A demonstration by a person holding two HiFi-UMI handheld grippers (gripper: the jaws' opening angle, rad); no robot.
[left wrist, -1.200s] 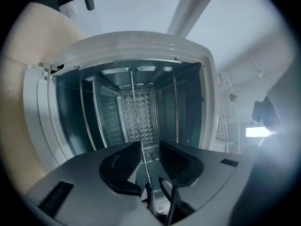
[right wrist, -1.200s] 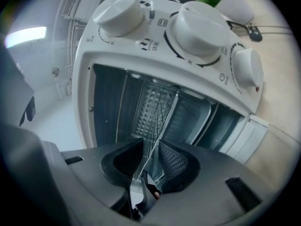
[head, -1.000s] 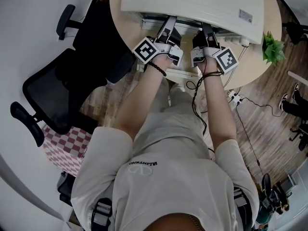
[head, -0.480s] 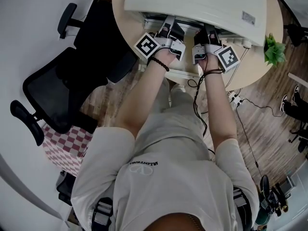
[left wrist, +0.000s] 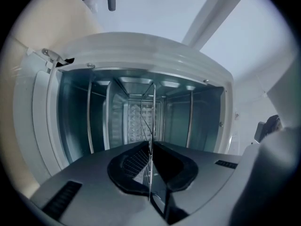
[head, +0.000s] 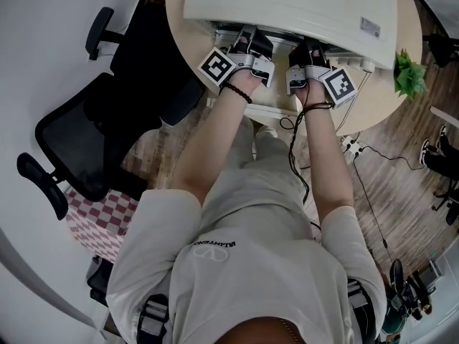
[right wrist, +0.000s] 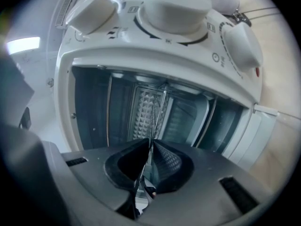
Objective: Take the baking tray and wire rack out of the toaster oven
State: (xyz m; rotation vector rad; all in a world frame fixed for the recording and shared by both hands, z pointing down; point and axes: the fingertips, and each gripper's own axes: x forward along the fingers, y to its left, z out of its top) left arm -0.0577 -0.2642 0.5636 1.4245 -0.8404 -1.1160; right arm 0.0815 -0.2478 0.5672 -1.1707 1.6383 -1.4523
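Observation:
The white toaster oven (head: 287, 6) stands on the round table with its front open toward me. Both grippers reach into its mouth side by side. In the left gripper view the wire rack (left wrist: 151, 126) shows edge-on as thin wires running back into the oven (left wrist: 141, 55). My left gripper (left wrist: 150, 168) (head: 246, 43) has just been closing and is now shut on the rack's front edge. My right gripper (right wrist: 148, 168) (head: 305, 49) has closed the same way and pinches the same thin rack (right wrist: 157, 117). The baking tray cannot be made out.
Three white knobs (right wrist: 176, 6) line the oven's control panel. A small green plant (head: 407, 74) sits at the table's (head: 401, 34) right edge. A black office chair (head: 93, 142) stands to the left. A power strip with cables (head: 351, 145) lies on the wooden floor.
Both hands stay at the oven mouth. The left gripper's marker cube has rolled slightly and sits a little closer to the oven.

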